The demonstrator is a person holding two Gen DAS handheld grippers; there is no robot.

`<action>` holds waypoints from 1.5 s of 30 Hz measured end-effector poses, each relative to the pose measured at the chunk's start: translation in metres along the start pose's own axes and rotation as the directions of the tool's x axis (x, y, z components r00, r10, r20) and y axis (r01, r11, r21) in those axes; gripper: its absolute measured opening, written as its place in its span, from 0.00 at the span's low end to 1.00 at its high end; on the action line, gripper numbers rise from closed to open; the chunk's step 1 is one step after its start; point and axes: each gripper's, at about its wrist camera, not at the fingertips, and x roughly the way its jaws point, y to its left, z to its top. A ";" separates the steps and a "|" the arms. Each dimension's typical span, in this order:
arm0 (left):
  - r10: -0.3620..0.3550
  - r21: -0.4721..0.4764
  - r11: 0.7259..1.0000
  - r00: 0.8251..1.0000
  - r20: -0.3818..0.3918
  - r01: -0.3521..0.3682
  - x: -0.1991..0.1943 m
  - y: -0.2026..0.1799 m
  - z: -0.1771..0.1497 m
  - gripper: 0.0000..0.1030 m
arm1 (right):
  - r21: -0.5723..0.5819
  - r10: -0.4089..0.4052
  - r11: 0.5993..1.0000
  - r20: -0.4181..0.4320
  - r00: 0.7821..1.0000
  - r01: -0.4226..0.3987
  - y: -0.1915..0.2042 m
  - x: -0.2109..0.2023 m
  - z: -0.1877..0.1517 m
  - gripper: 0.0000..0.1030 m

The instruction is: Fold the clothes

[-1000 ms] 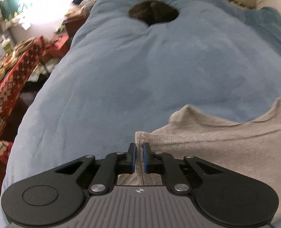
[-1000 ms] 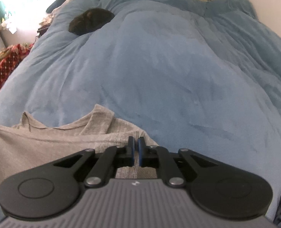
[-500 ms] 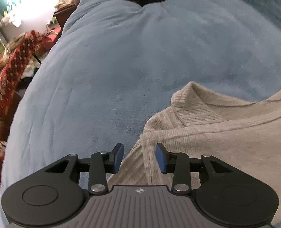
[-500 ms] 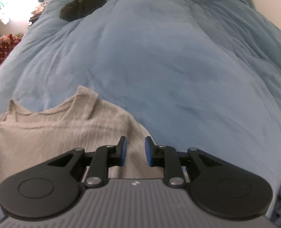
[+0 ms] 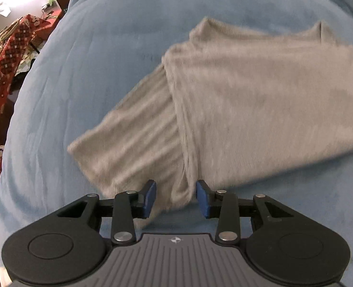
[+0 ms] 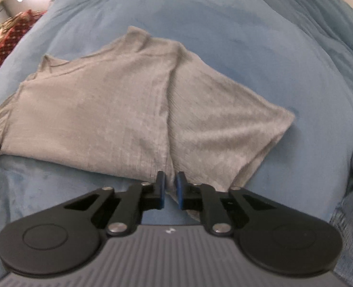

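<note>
Both grippers have drawn back from the shoulders toward the near hem since a second ago, bringing the whole grey top (image 5: 260, 100) into view, lying flat on the blue bed (image 5: 93, 59) with both sleeves spread. Left gripper (image 5: 176, 197) stands partly open, its jaws straddling the bunched fabric at the underarm without pinching it. Right gripper (image 6: 169, 192) is closing its narrow jaws on the matching seam corner. Pinch both corners evenly, only one layer deep, before lifting for the fold.
</note>
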 end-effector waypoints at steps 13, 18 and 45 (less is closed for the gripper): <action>-0.017 -0.390 0.921 0.999 -0.038 0.001 -0.018 0.077 -0.044 0.39 | 0.168 -0.052 0.985 0.028 0.998 0.046 -0.035 -0.038 -0.048 0.20; -0.089 -0.493 0.867 0.996 -0.006 0.074 -0.011 0.083 -0.049 0.39 | 0.300 -0.072 0.952 0.039 0.997 0.057 -0.051 -0.040 -0.059 0.29; -0.043 -0.469 0.882 0.999 0.015 0.045 -0.027 0.063 -0.061 0.07 | 0.278 0.006 0.961 0.025 1.000 -0.013 -0.019 -0.058 -0.072 0.34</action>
